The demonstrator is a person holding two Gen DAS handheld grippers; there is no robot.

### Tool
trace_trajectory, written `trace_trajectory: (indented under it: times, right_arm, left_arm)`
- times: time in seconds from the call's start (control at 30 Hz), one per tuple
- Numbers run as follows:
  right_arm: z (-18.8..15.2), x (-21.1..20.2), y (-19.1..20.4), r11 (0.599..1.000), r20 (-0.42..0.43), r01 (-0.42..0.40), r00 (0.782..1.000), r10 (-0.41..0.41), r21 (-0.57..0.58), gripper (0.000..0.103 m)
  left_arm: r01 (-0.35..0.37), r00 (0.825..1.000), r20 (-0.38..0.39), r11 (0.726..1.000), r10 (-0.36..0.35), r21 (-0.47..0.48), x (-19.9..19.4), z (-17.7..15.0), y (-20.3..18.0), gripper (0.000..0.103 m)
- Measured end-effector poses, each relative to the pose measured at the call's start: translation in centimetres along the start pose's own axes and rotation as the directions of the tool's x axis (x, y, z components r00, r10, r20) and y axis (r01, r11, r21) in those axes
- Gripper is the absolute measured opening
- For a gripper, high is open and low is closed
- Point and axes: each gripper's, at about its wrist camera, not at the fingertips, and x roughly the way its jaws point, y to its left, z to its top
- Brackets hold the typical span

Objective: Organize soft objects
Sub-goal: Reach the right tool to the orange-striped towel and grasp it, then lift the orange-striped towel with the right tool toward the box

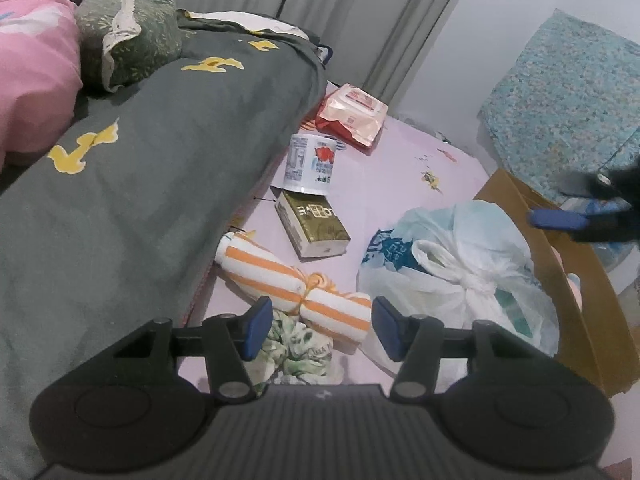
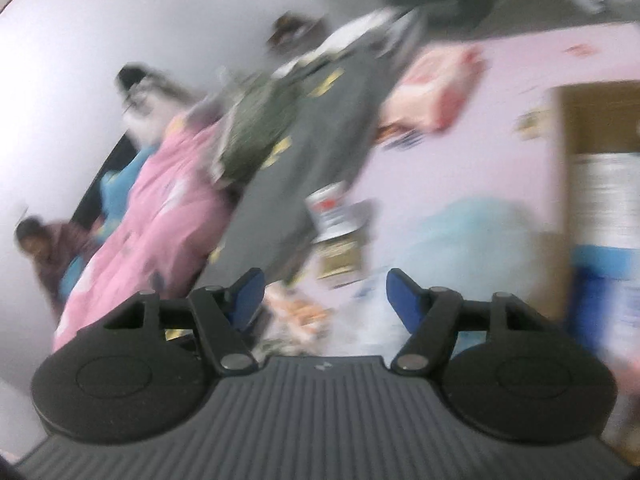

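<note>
A rolled orange-and-white striped towel (image 1: 296, 288) tied with yellow string lies on the pink bed sheet (image 1: 400, 168). My left gripper (image 1: 320, 326) hovers open just over the roll's near end, its blue pads either side without touching it. A crumpled green-patterned cloth (image 1: 300, 354) lies under the gripper. A knotted white plastic bag (image 1: 460, 280) sits to the right. The right wrist view is motion-blurred; my right gripper (image 2: 324, 296) stands open with nothing between its fingers. One of its blue fingers (image 1: 556, 218) shows at the right edge over a cardboard box (image 1: 560, 264).
A grey quilt (image 1: 140, 180), pink quilt (image 1: 32, 80) and green pillow (image 1: 132, 40) fill the left. An olive tissue pack (image 1: 312, 224), white can (image 1: 310, 164) and pink wipes pack (image 1: 352, 114) lie on the sheet. Teal cloth (image 1: 568, 100) hangs at the right. A person (image 2: 44, 252) sits far left.
</note>
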Motion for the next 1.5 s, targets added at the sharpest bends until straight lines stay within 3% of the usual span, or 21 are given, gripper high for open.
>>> trace_trajectory:
  times: [0.13,0.23,0.4,0.57,0.7,0.77,0.87,0.97,1.17,1.3,1.43,1.5]
  right_arm:
    - [0.4,6.7,3.5,0.998,-0.115,-0.058,0.992,0.056,-0.016,0.062]
    - [0.3,12.1,5.2,0.998,-0.205,-0.057,0.977,0.05,-0.025,0.06]
    - [-0.6,19.6,6.9,0.993,-0.303,0.038,0.95,-0.07,-0.11,0.061]
    - [-1.4,23.7,6.9,0.985,-0.373,0.085,0.918,-0.136,-0.15,0.062]
    - [-1.5,25.2,6.0,0.987,-0.391,0.098,0.91,-0.142,-0.131,0.062]
    - [-1.6,25.1,5.4,0.996,-0.396,0.071,0.914,-0.089,-0.061,0.056]
    - [-1.4,24.3,5.3,0.997,-0.36,0.06,0.93,-0.074,-0.048,0.047]
    - [-0.9,22.6,5.3,0.999,-0.321,0.034,0.947,-0.036,-0.014,0.044]
    - [0.0,14.6,6.1,0.999,-0.147,-0.05,0.988,0.051,0.012,0.043]
    - [0.4,7.6,3.6,0.993,-0.021,-0.088,0.996,0.09,0.081,0.041]
    - [-0.4,0.8,-0.3,0.984,0.075,-0.095,0.994,0.084,0.15,0.04]
    - [-1.2,-2.5,-2.2,0.98,0.121,-0.084,0.991,0.062,0.179,0.04]
  left_arm:
    - [0.015,1.0,-0.021,0.999,-0.015,-0.031,1.2,0.1,0.4,0.054]
    - [0.009,0.999,-0.052,0.998,-0.012,-0.063,2.6,0.5,1.0,0.054]
    - [-0.022,0.995,-0.099,0.995,0.012,-0.099,5.2,0.9,2.0,0.054]
    - [0.011,0.995,-0.095,0.991,-0.024,-0.136,6.8,1.3,2.8,0.056]
    - [0.051,0.994,-0.083,0.984,-0.066,-0.172,7.1,2.1,2.9,0.056]
    - [0.043,0.996,-0.075,0.987,-0.055,-0.156,6.8,2.4,2.4,0.056]
    - [0.047,0.997,-0.051,0.992,-0.053,-0.114,5.7,2.9,1.3,0.056]
    - [0.069,0.998,-0.005,0.995,-0.07,-0.074,3.9,3.7,-0.1,0.059]
    - [0.154,0.984,0.081,0.984,-0.161,0.084,0.0,5.1,-5.7,0.063]
    - [0.233,0.963,0.089,0.953,-0.254,0.195,-0.9,5.3,-10.9,0.064]
    - [0.37,0.922,0.034,0.903,-0.386,0.22,-0.5,4.9,-14.8,0.064]
    - [0.387,0.915,0.015,0.891,-0.402,0.236,-0.2,4.5,-16.1,0.064]
